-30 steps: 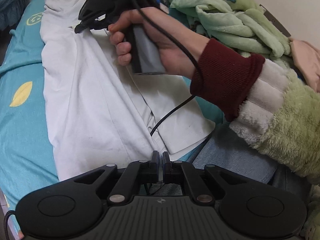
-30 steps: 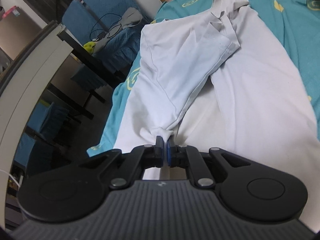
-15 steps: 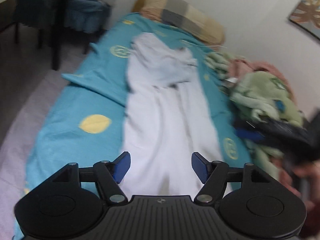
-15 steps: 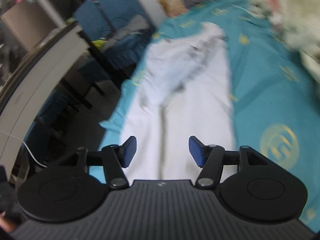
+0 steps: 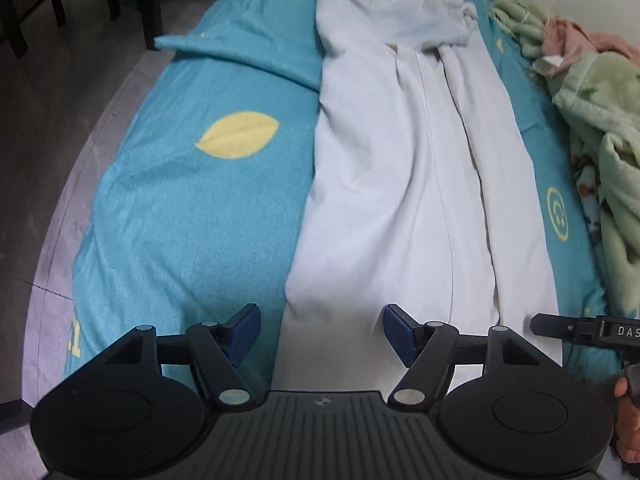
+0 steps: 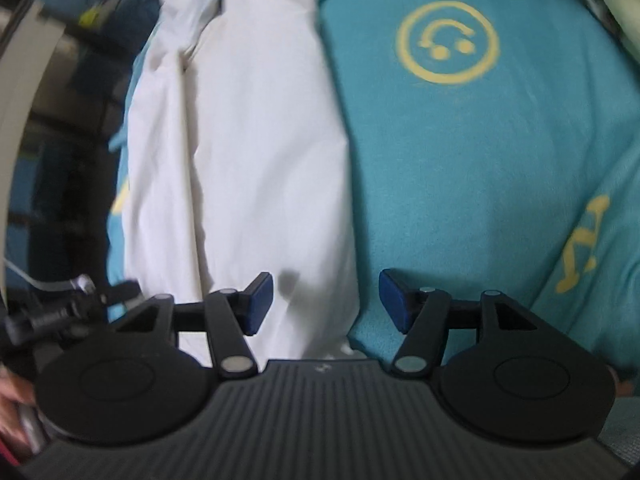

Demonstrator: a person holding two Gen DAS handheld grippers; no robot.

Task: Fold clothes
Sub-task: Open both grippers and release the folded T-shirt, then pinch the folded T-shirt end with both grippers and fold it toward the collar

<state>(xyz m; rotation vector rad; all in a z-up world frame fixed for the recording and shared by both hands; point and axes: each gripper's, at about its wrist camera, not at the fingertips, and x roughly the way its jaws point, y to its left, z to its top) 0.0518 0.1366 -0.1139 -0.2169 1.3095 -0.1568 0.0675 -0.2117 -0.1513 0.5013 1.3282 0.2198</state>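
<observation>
A white garment (image 5: 400,168) lies lengthwise on the teal bedspread (image 5: 192,208), folded into a long narrow strip with its far end bunched. It also shows in the right wrist view (image 6: 248,152). My left gripper (image 5: 322,334) is open and empty, just above the garment's near left corner. My right gripper (image 6: 326,302) is open and empty over the garment's near right edge, where the white cloth meets the teal spread (image 6: 460,160). The right gripper's tip (image 5: 560,326) shows at the right edge of the left wrist view.
A heap of green and pink blankets (image 5: 592,92) lies along the bed's right side. The floor (image 5: 48,152) and dark chair legs (image 5: 12,20) are to the left of the bed. Dark furniture (image 6: 60,140) stands left in the right wrist view.
Both grippers were shut a second ago, the right one on the cloth. Both opened, let go, and drew back to the garment's near end.
</observation>
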